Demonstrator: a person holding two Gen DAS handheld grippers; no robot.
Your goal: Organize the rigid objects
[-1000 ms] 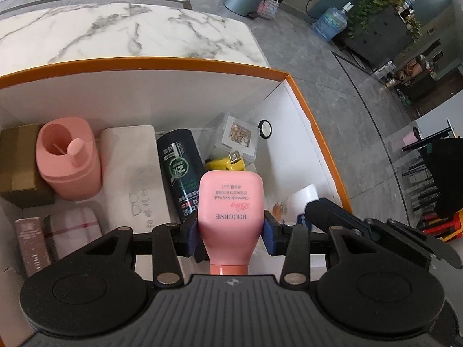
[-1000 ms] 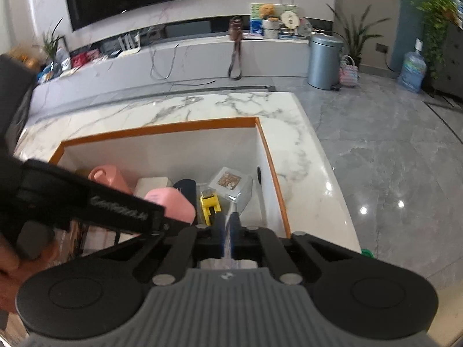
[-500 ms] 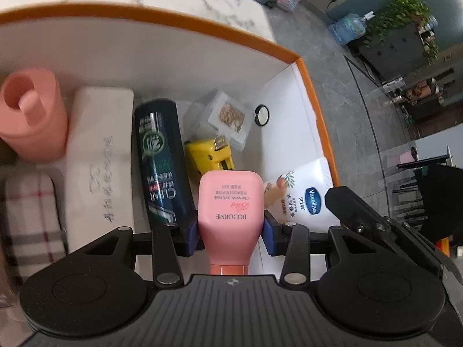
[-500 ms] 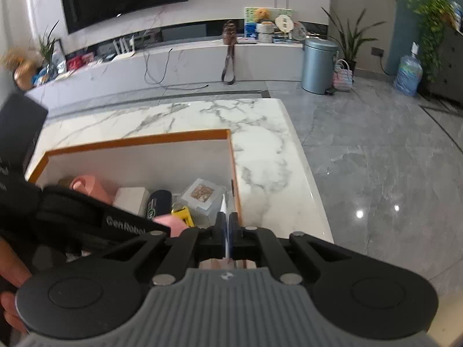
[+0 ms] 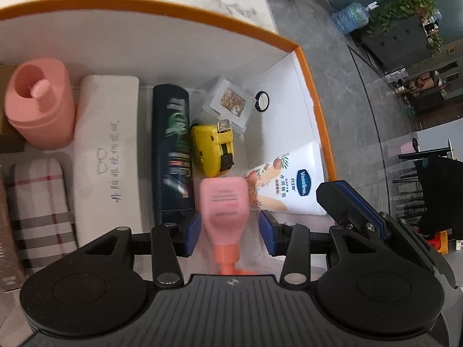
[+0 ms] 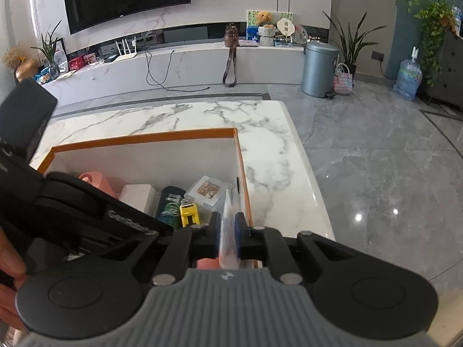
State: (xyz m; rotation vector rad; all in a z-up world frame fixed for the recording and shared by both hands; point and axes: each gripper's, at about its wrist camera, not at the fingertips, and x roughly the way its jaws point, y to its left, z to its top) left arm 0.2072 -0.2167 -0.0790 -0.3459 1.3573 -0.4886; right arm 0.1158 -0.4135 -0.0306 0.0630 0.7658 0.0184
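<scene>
In the left wrist view my left gripper (image 5: pixel 230 232) is open, its blue pads clear of the pink BODORME tube (image 5: pixel 224 206), which lies in the orange-rimmed white box (image 5: pixel 315 92) beside the yellow tape measure (image 5: pixel 212 151). My right gripper (image 6: pixel 227 237) is shut on the flat end of the white Vaseline tube (image 5: pixel 289 183); the tube shows edge-on in the right wrist view (image 6: pixel 227 225), hanging at the box's right wall.
In the box lie a dark green bottle (image 5: pixel 172 150), a white case (image 5: pixel 108 156), a pink jar (image 5: pixel 39 104), a plaid case (image 5: pixel 37 208) and a clear small box (image 5: pixel 228 104). The box stands on a marble table (image 6: pixel 269 150).
My left gripper lowered the pink tube into the box and opened, letting it go. My right gripper brought the Vaseline tube down at the box's right wall.
</scene>
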